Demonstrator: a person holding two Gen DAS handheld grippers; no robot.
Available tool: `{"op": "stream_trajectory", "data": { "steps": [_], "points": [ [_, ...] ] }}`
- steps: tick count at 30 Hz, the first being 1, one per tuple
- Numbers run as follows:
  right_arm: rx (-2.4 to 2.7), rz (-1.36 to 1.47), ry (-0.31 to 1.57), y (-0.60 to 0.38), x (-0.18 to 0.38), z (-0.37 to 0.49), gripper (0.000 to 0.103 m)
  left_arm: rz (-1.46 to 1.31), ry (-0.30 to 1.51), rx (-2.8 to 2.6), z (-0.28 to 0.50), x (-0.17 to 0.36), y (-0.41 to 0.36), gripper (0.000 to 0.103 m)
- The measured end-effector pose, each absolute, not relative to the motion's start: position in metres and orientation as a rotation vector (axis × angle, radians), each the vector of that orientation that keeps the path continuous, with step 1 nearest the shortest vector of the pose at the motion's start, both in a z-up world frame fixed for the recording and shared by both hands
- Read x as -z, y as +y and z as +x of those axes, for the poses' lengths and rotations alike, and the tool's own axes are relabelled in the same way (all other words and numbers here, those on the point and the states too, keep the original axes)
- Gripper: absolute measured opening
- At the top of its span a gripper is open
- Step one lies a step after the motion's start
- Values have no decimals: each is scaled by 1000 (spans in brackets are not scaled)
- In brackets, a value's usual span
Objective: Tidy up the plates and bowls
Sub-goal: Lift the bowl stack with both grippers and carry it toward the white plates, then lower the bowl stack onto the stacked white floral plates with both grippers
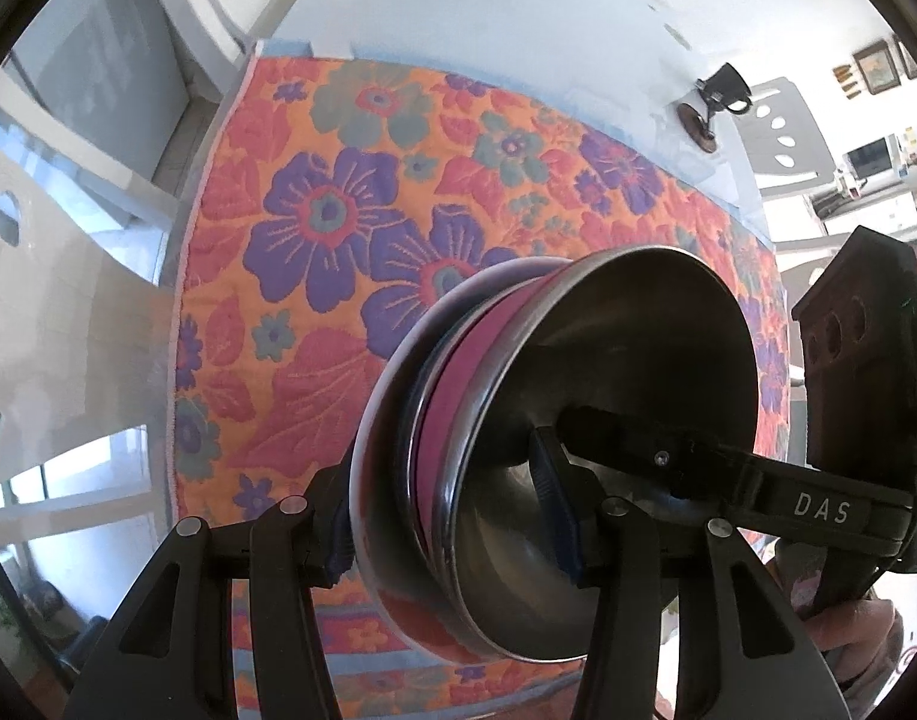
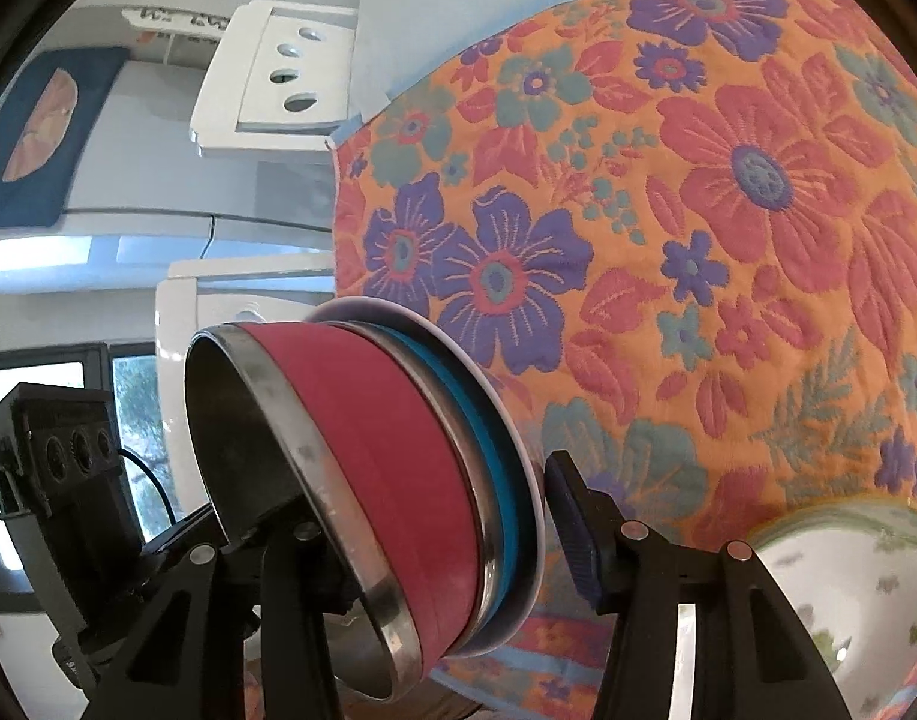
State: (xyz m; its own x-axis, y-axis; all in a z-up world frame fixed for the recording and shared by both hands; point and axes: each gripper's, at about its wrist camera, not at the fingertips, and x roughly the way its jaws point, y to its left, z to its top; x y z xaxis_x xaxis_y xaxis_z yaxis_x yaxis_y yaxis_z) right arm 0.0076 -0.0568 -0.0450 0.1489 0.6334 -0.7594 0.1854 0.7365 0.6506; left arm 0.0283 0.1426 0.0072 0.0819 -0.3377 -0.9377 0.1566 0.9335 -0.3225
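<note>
A stack of dishes is held on edge above the floral cloth: a steel bowl with a red band (image 1: 614,396) nested in a blue-banded bowl (image 2: 494,468) on a white plate (image 1: 368,468). My left gripper (image 1: 452,516) is shut on the stack, one finger behind the plate, one inside the steel bowl. My right gripper (image 2: 434,516) also clamps the stack (image 2: 392,468), one finger inside the bowl, its blue pad (image 2: 578,534) by the plate. The right gripper's finger shows in the left view (image 1: 698,456).
The floral tablecloth (image 1: 338,228) covers the table. A white flower-patterned bowl (image 2: 848,594) stands at the lower right in the right wrist view. A black mug (image 1: 725,90) and a small brown disc (image 1: 695,126) sit on the far bare tabletop. White chairs (image 2: 278,78) surround the table.
</note>
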Motion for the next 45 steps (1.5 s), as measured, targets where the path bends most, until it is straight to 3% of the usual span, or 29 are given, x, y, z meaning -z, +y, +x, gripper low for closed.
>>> {"op": "stream_trajectory", "data": {
  "steps": [16, 45],
  "points": [
    [-354, 726, 1414, -109, 12, -39, 51, -171, 1415, 338, -21, -31, 90, 47],
    [-324, 704, 1435, -203, 29, -132, 51, -182, 1441, 373, -110, -4, 1, 47]
  ]
}}
